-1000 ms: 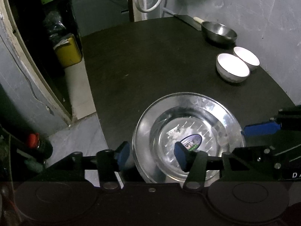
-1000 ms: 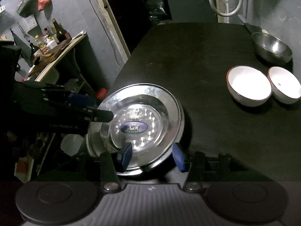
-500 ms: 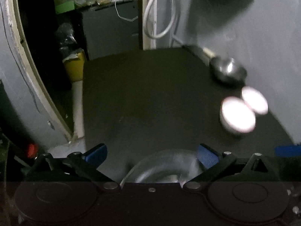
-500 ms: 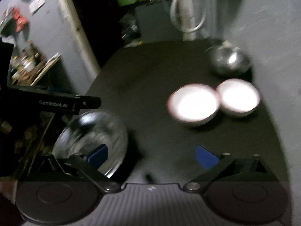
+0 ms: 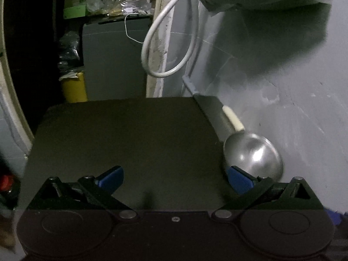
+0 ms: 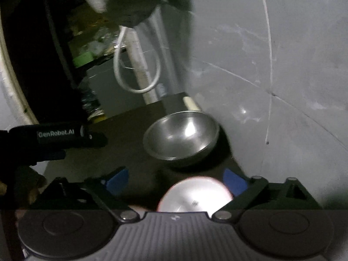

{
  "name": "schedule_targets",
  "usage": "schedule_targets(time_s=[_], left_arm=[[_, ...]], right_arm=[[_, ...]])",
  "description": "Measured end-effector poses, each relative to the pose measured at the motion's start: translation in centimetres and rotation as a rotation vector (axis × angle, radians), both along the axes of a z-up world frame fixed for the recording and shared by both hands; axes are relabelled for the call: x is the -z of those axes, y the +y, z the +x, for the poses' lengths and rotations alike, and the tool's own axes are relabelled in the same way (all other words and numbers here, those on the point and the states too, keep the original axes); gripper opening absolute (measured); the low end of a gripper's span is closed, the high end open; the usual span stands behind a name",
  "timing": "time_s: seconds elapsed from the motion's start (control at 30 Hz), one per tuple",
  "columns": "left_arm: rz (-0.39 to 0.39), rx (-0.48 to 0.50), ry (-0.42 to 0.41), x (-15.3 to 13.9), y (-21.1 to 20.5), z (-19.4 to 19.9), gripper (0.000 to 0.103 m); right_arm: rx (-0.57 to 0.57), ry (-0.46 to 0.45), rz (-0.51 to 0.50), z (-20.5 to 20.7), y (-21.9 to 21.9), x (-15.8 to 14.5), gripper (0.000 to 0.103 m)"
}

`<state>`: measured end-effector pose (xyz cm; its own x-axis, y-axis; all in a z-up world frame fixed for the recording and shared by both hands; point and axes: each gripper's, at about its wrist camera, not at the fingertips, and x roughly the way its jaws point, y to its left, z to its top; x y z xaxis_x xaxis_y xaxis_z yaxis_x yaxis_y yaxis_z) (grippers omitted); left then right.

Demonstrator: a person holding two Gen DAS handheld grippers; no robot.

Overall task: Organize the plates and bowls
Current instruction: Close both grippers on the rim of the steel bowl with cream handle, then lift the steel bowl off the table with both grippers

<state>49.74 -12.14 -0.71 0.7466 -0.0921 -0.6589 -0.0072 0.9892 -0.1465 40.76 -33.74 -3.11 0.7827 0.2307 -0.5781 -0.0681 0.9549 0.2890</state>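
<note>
Dim room, grey wall (image 5: 282, 69), dark table (image 5: 130, 141) against it. Steel bowl (image 6: 181, 136) sits upright, mouth up, at the table's far right by the wall; round, so no long axis. White bowl (image 6: 194, 193) just in front of it, mouth up, between the right gripper's (image 6: 176, 179) wide jaws, not gripped. Left gripper (image 5: 174, 177) over bare table, jaws wide, holding nothing. Judgement: bowls not yet stacked; no plate in view, so most sorting seems left.
</note>
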Motion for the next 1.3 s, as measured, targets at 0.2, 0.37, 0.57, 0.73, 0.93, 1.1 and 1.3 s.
schedule_targets(time_s=[0.2,0.37,0.57,0.73,0.93,1.1,1.3], left_arm=[[-0.076,-0.004,0.046,2.2,-1.9,5.1,0.102],[-0.093,0.035,0.097,3.9,-3.2,7.4,0.094],[-0.081,0.122,0.118,5.1,-4.6,8.2,0.068],[-0.141,0.163,0.157,6.3,-4.6,9.1,0.030],[-0.130,0.182,0.114,5.8,-4.9,7.8,0.020],[-0.132,0.199,0.033,3.2,-3.7,4.7,0.020],[-0.142,0.230,-0.015,-0.2,-2.3,-1.4,0.020]], right_arm=[[0.037,0.027,0.046,3.6,-1.1,1.8,0.082],[0.012,0.037,0.053,4.7,-1.0,2.1,0.077],[0.013,0.053,0.059,5.8,-0.5,2.8,0.072],[0.011,0.067,0.049,6.4,-0.8,3.2,0.054],[-0.003,0.041,0.054,5.5,-0.9,2.4,0.044],[-0.020,-0.031,0.056,2.5,-0.2,0.0,0.043],[-0.044,-0.068,0.072,-3.7,0.3,-2.6,0.043]])
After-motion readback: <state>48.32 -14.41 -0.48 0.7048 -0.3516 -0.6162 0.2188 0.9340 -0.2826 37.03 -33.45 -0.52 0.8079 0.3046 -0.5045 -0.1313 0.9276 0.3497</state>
